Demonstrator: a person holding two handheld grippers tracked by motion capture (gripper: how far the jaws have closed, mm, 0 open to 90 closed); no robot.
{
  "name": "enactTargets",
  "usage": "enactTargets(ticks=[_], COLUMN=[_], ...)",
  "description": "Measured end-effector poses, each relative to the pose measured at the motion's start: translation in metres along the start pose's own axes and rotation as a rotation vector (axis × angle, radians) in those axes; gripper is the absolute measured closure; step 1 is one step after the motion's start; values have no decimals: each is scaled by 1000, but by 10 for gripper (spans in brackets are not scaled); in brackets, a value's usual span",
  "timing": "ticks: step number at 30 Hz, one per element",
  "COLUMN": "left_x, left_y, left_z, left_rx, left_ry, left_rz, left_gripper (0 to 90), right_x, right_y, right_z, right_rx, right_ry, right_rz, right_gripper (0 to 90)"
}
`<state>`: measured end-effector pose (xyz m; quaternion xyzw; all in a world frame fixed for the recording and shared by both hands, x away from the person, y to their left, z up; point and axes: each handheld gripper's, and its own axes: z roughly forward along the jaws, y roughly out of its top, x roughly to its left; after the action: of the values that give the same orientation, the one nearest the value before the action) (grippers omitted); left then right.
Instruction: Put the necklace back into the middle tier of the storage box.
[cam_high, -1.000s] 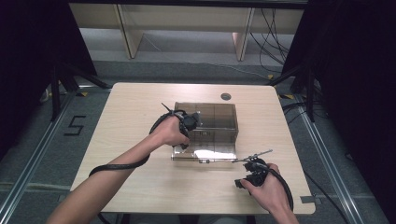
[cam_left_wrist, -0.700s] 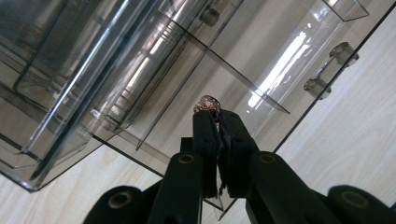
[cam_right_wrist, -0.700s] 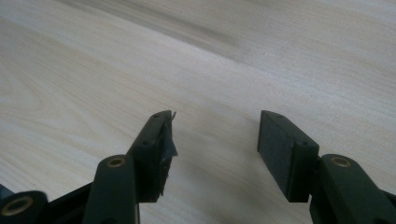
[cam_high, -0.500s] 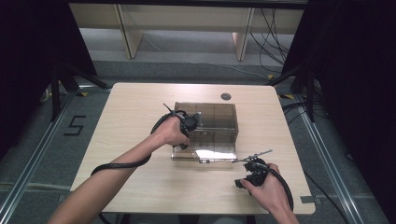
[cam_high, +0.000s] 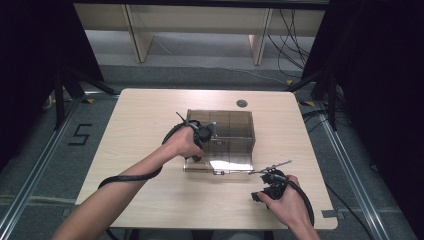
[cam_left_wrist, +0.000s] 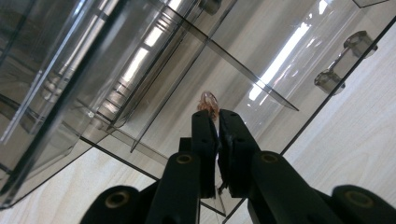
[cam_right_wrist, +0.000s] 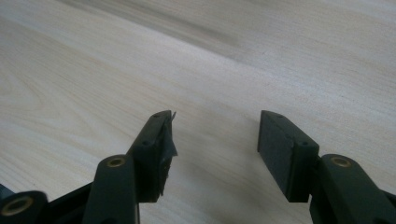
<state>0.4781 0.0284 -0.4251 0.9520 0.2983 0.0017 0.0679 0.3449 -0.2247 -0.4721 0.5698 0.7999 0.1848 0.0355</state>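
Note:
A smoked clear acrylic box (cam_high: 235, 125) stands mid-table, its front flap (cam_high: 225, 165) folded down flat on the wood. My left gripper (cam_high: 204, 135) is at the box's front left corner. In the left gripper view its jaws (cam_left_wrist: 212, 116) are shut, and a small pinkish-brown piece (cam_left_wrist: 208, 99) pokes out at the tips; what it is I cannot tell. Behind it are the box's tinted panels (cam_left_wrist: 93, 60) and a clear handle (cam_left_wrist: 343, 63). My right gripper (cam_high: 263, 190) rests near the front right of the table, open (cam_right_wrist: 215, 135) over bare wood with nothing between the jaws.
The light wooden table (cam_high: 145, 125) has a small round dark grommet (cam_high: 242, 103) near its far edge. Black cables trail from both grippers along the forearms. Metal floor rails and dark stands flank the table.

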Motion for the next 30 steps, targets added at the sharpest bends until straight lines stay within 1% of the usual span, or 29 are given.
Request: enactTargets(ticks=[3, 4, 5, 6, 7, 8, 10, 12, 13, 14, 15, 16, 21, 22, 26, 27, 28, 29, 30], left_x=[0, -1, -1, 0, 1, -2, 0, 0, 0, 0, -1, -1, -2, -2, -2, -2, -2, -2, -2], left_y=[-1, -1, -2, -2, -2, -3, -4, -7, -8, -8, -10, -11, -17, -18, -24, -25, -27, -29, -30], left_z=[0, -1, -1, -2, -4, -4, -7, -9, -10, -12, -12, -14, -19, -19, -24, -25, -26, -27, -29], left_rx=[-4, 3, -1, -5, -3, -9, -10, -16, -18, -16, -29, -35, -45, -51, -50, -52, -51, -56, -49], left_ry=[0, -7, -8, 2, 4, -5, 7, 6, 11, 10, 11, 15, 19, 21, 30, 29, 31, 31, 30], left_rz=[-4, -24, -24, -1, 2, -28, 3, 1, 3, 12, 2, 6, 10, 7, 15, 11, 18, 14, 18], left_gripper=[834, 834, 832, 829, 827, 824, 817, 807, 800, 794, 787, 783, 775, 774, 770, 768, 766, 763, 762], right_x=[0, 0, 0, 0, 0, 0, 0, 0, -1, 0, 0, 0, 0, -1, 0, 0, 0, 0, 0], right_y=[0, 0, 0, 0, 0, 0, 0, 0, 0, 0, 0, 0, 0, 0, 0, 0, 0, 0, 0], right_z=[0, 0, 0, 0, 0, 0, 0, 0, 0, 0, 0, 0, 0, 0, 1, 0, 0, 1, 1], right_rx=[0, 0, 0, 0, 0, 0, 1, 0, 2, 0, 0, 0, 0, 1, 2, 1, 1, 2, 2], right_ry=[0, 0, 0, 0, 0, 0, 0, 0, -11, 3, 6, 0, 0, -10, -12, -3, -1, -2, -2], right_rz=[0, 0, 0, 0, 0, 0, 0, 1, -7, -3, -3, -3, -2, -9, -10, -5, -5, -5, -6], right_gripper=[458, 458, 459, 459, 458, 458, 458, 458, 458, 458, 458, 458, 458, 458, 458, 458, 458, 458, 458])
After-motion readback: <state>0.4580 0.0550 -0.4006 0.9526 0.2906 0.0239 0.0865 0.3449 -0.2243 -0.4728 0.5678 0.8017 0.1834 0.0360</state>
